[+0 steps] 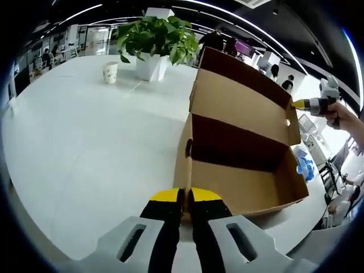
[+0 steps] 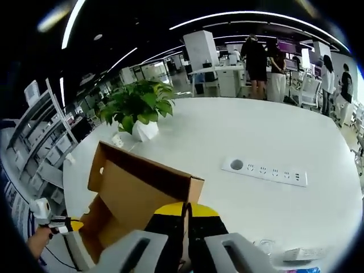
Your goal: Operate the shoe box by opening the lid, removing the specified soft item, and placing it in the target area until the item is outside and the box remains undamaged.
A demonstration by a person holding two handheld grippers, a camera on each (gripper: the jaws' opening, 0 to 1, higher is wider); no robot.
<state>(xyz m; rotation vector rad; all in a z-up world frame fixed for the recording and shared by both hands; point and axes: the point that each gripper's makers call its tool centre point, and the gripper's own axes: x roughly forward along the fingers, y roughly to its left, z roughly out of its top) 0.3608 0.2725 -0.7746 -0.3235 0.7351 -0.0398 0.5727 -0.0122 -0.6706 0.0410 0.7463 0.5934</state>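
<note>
The brown cardboard shoe box stands open on the white table, its lid raised. Inside I see bare cardboard and a shadowed wall. My left gripper is shut on the top edge of the box's near end wall. A hand holds my right gripper at the lid's far corner. In the right gripper view, the right gripper is shut on the rim of the lid, and the left gripper sits low on the left at the box's other end. A crumpled blue item lies just beyond the box.
A potted plant in a white pot and a paper cup stand at the table's far side. A white power strip lies on the table. Several people stand by desks behind. Shelves line the left wall.
</note>
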